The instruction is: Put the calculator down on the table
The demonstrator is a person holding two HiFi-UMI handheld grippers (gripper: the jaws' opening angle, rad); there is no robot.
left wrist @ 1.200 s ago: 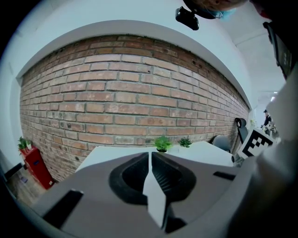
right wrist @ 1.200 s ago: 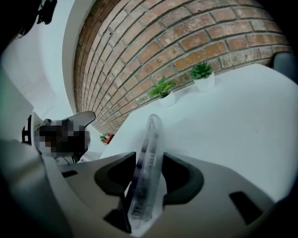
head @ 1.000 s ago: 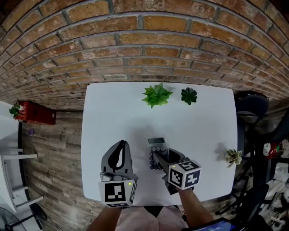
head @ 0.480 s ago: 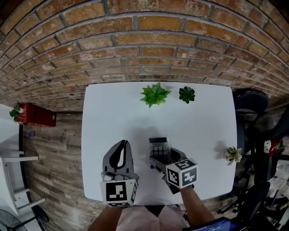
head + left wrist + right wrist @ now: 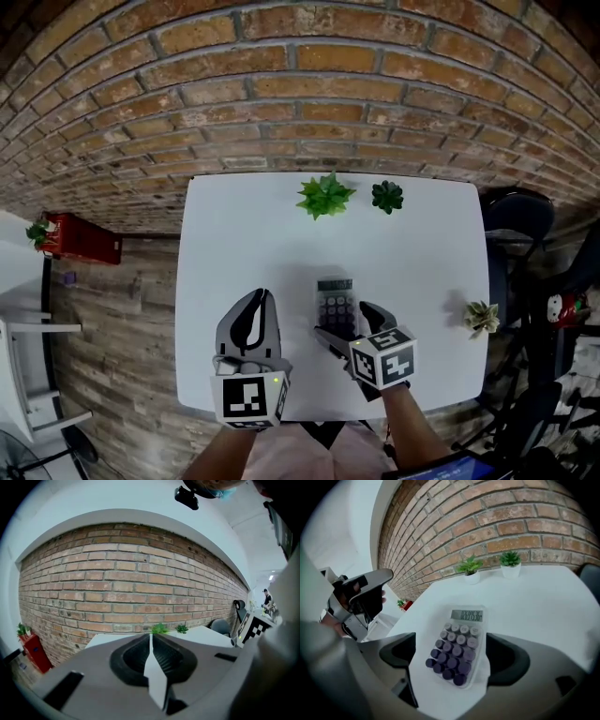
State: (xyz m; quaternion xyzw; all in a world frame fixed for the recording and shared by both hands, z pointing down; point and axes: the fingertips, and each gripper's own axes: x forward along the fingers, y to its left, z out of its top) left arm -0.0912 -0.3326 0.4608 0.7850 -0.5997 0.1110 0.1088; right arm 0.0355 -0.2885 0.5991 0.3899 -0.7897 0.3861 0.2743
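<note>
The pale calculator point(image 5: 336, 305) with round purple keys lies flat on the table point(image 5: 244, 225) between the right gripper's point(image 5: 349, 323) wide, just-opened jaws, apparently touching neither, while the left gripper's point(image 5: 251, 314) jaws meet.

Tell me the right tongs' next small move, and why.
Probably draw the right tongs straight back. Their jaws have just been opening and stand clear of the calculator, which lies flat on the table between them.
</note>
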